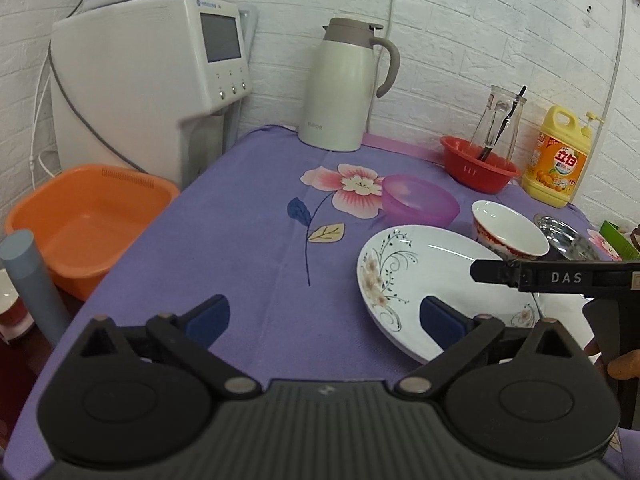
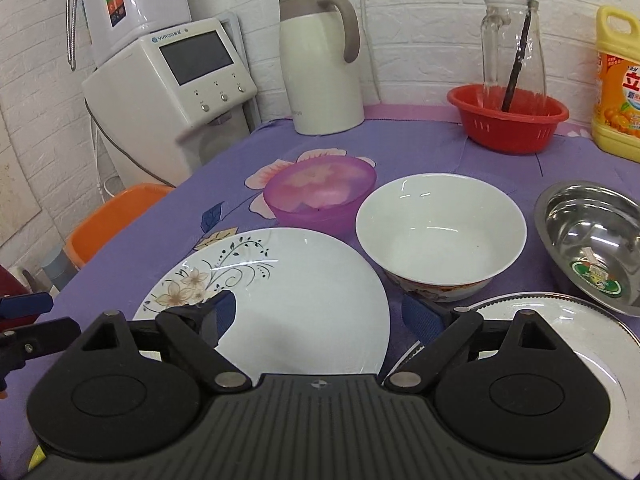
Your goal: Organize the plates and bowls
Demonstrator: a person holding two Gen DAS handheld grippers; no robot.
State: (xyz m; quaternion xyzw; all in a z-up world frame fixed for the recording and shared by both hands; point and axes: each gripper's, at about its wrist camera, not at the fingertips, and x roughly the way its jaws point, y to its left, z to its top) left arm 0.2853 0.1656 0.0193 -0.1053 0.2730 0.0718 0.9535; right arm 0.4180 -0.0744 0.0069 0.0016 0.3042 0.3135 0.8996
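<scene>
Item: floral plate (image 2: 280, 300), near centre of the purple cloth, white ceramic bowl (image 2: 440, 232) just right. Right gripper (image 2: 320, 316) wide, empty, straddling its right rim; left gripper (image 1: 324, 316) wide, empty. We judge: lower squarely, pinch rim

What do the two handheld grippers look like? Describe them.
Both the left gripper and the right gripper share a build: black ribbed plastic body, two round black discs, silver pivot pins, black linkage arms, blue finger pads. One carries white "DAS" lettering. No cables visible.
</scene>
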